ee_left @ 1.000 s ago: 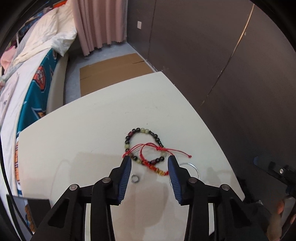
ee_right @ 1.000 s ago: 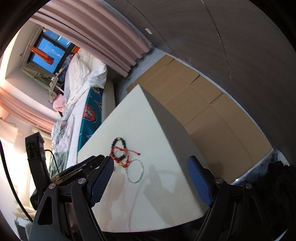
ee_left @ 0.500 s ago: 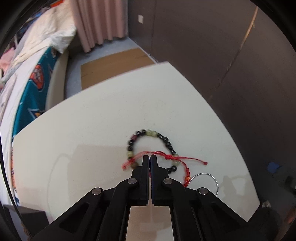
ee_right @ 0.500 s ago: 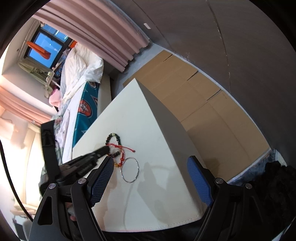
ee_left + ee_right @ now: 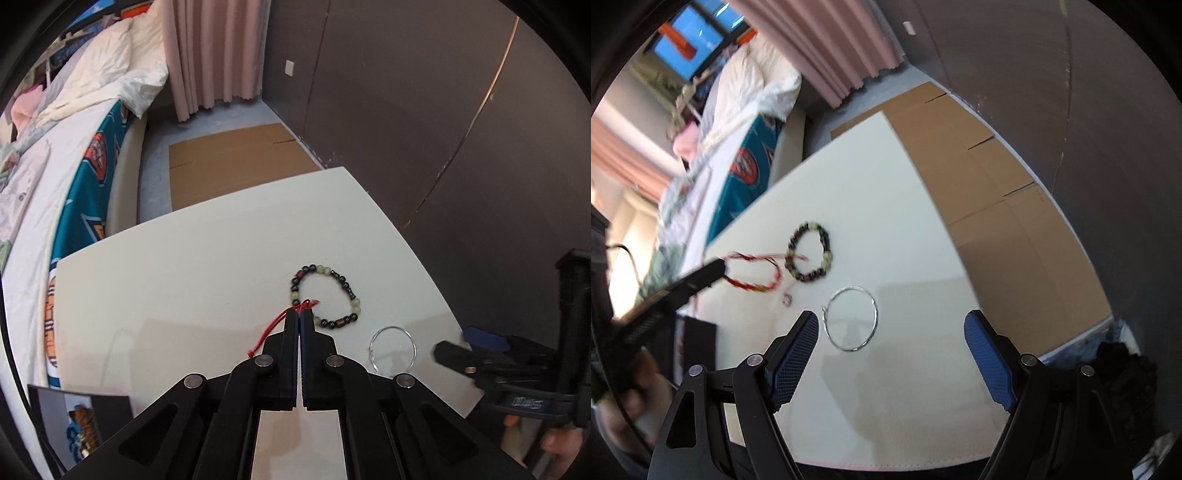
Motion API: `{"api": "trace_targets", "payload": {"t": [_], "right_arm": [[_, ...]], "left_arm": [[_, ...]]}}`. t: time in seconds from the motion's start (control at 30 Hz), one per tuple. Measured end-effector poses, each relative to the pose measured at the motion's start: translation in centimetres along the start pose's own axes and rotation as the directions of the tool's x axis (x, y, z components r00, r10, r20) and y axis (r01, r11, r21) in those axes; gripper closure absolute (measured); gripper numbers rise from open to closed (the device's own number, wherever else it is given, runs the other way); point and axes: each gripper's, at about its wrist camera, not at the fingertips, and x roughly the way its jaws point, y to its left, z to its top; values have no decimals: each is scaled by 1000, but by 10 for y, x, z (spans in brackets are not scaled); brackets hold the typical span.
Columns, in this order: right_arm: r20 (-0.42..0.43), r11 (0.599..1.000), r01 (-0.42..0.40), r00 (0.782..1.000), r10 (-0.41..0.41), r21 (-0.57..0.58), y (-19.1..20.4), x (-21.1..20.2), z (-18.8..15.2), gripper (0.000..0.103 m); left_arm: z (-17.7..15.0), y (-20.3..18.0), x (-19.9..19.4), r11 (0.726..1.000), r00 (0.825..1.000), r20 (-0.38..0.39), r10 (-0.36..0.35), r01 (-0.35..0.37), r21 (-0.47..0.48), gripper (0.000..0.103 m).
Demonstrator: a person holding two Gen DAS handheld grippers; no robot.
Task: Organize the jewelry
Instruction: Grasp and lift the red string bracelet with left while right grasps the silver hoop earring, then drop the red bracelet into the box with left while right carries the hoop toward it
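Observation:
My left gripper (image 5: 299, 314) is shut on a red string bracelet (image 5: 275, 323) and holds it lifted off the white table (image 5: 184, 280); the bracelet hangs from its tips in the right wrist view (image 5: 753, 273). A dark beaded bracelet (image 5: 325, 295) lies flat just beyond it and also shows in the right wrist view (image 5: 809, 257). A thin silver bangle (image 5: 392, 349) lies to the right, just ahead of my open, empty right gripper (image 5: 892, 341); it shows in the right wrist view (image 5: 852, 318). A small ring (image 5: 787, 300) lies left of the bangle.
The table's right edge (image 5: 424, 258) drops off beside a dark wall (image 5: 424, 110). Flattened cardboard (image 5: 229, 162) lies on the floor beyond the table. A bed (image 5: 48, 166) runs along the left. A dark box (image 5: 81, 417) sits at the table's near left corner.
My left gripper closed on the red string bracelet and pulled it left, off the beaded bracelet. My right gripper moved closer to the silver bangle and stayed open.

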Motion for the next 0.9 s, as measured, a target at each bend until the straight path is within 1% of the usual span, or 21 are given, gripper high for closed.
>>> {"api": "trace_targets", "payload": {"t": [0.13, 0.3, 0.47, 0.53, 0.6, 0.63, 0.67, 0.73, 0.77, 0.8, 0.9], "right_arm": [[-26, 996, 62, 998, -63, -61, 14, 12, -1, 22], [-16, 977, 157, 987, -161, -145, 32, 22, -2, 21], [-14, 959, 207, 977, -214, -193, 45, 27, -6, 22], [-11, 940, 244, 967, -254, -239, 54, 32, -11, 21], [5, 909, 299, 950, -311, -291, 62, 37, -14, 21], [10, 898, 314, 945, -327, -308, 68, 41, -16, 22], [16, 892, 317, 944, -330, -322, 70, 42, -16, 22], [16, 895, 301, 949, -313, -329, 70, 40, -14, 27], [15, 896, 293, 952, -306, -333, 70, 38, -14, 38], [18, 897, 287, 954, -298, -336, 69, 35, -14, 53], [8, 905, 271, 959, -284, -329, 68, 29, -16, 53]], "left_arm": [[-5, 10, -16, 1000, 1000, 21, -5, 5, -12, 103], [-12, 22, -31, 999, 999, 40, -3, 4, -32, 103], [-21, 37, -46, 999, 998, 57, 1, 2, -53, 103], [-24, 41, -51, 998, 998, 61, 4, 0, -58, 103], [-27, 44, -56, 998, 998, 66, 6, -1, -62, 103], [-28, 45, -57, 998, 998, 69, 7, -2, -65, 103], [-30, 46, -59, 998, 997, 71, 7, -2, -68, 103], [-34, 50, -65, 997, 997, 76, 7, -1, -76, 103], [-35, 51, -67, 997, 997, 79, 7, 0, -80, 103], [-37, 52, -70, 997, 997, 81, 7, 0, -82, 103], [-40, 56, -78, 996, 996, 92, 7, 1, -84, 103]]}}
